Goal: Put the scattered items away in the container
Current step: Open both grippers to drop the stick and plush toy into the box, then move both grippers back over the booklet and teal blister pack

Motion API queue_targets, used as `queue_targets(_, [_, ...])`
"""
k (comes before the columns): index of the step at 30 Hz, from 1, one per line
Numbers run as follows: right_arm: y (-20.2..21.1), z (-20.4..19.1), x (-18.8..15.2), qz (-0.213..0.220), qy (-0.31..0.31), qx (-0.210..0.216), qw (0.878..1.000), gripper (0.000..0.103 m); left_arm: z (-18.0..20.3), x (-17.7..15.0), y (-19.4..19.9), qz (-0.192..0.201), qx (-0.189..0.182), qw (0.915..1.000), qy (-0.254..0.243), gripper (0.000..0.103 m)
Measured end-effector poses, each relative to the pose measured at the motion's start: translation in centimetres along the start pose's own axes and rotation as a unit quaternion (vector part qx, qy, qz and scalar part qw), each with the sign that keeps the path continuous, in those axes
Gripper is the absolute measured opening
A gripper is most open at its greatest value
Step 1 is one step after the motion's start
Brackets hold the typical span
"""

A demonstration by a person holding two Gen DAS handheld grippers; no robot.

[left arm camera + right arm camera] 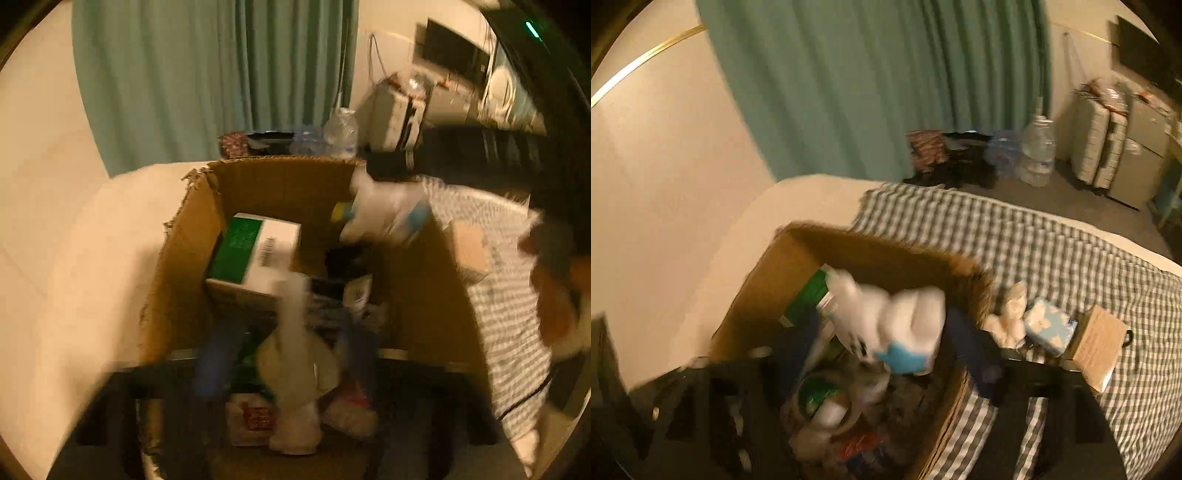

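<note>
An open cardboard box (280, 184) stands on the bed, with a green-and-white carton (255, 251) and several blurred items inside. My left gripper (288, 354) is over the box's near side and open. A pale bottle-shaped thing (295, 354) blurs between its blue fingers (218, 354), touching neither pad. My right gripper (886, 350) is open above the same box (849, 251). A white soft pack with a blue star (897, 325) sits loose in the air between its fingers (975, 354). The left wrist view shows this pack (384, 214) at the box's right rim.
On the checked bedspread (1052, 258) right of the box lie a crumpled white thing (1008, 317), a light blue tissue pack (1049, 325) and a small tan box (1097, 347). A green curtain (871, 85), water bottles (1038, 147) and suitcases (1100, 144) stand behind.
</note>
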State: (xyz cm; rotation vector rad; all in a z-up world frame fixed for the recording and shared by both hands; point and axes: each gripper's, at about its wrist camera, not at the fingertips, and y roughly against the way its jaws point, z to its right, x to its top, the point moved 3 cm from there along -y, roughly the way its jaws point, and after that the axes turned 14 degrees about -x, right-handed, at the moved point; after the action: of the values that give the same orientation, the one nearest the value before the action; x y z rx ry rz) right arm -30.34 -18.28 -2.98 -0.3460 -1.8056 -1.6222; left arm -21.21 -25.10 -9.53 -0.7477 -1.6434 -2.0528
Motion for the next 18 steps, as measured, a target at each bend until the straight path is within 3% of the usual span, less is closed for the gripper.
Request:
queue_targets(3, [0.3, 1.1, 0.7, 0.022, -0.015, -0.022, 0.999, 0.093, 0.2, -0.3, 0.7, 0.021, 0.001, 0.9996, -0.016, 0.093])
queue_targets(7, [1.0, 3.1, 0.6, 0.029, -0.028, -0.039, 0.998, 0.093, 0.4, -0.4, 1.7, 0.032, -0.002, 0.9995, 0.002, 0.095])
queue_targets(14, [4.2, 11.0, -1.2, 0.027, -0.079, -0.064, 0.995, 0.093, 3.0, 0.5, 3.9, 0.054, -0.007, 0.9979, 0.035, 0.098])
queue_targets(18, [6.9, 17.0, -3.2, 0.031, -0.084, -0.101, 0.991, 0.093, 7.0, 0.6, 4.3, 0.054, 0.026, 0.9981, 0.016, 0.100])
